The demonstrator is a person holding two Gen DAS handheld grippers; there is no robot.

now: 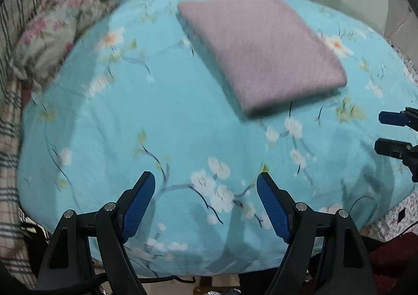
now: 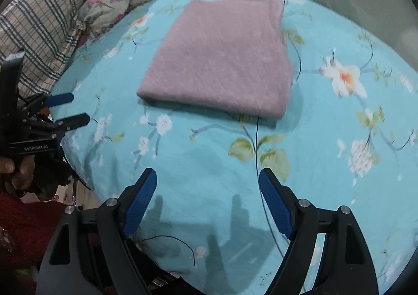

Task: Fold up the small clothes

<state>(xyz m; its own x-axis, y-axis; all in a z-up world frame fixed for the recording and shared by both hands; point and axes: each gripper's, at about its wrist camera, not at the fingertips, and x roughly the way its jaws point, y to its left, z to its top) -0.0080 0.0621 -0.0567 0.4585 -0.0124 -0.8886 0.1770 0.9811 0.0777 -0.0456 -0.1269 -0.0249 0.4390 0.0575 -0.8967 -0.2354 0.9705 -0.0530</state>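
Left wrist: bed [image 1: 130,112] with blue floral sheet, pink cloth [image 1: 261,52] folded flat on it, far side. Left gripper [image 1: 205,185] spread wide, empty, above the sheet; right gripper [image 2: 208,180] likewise, both apart from cloth.

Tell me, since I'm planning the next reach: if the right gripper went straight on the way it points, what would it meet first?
Probably the blue sheet just ahead of the right gripper, whose jaws are open and empty. Beyond that lies the folded pink cloth. Depth is unclear, so it might skim the sheet and reach the cloth's near edge.
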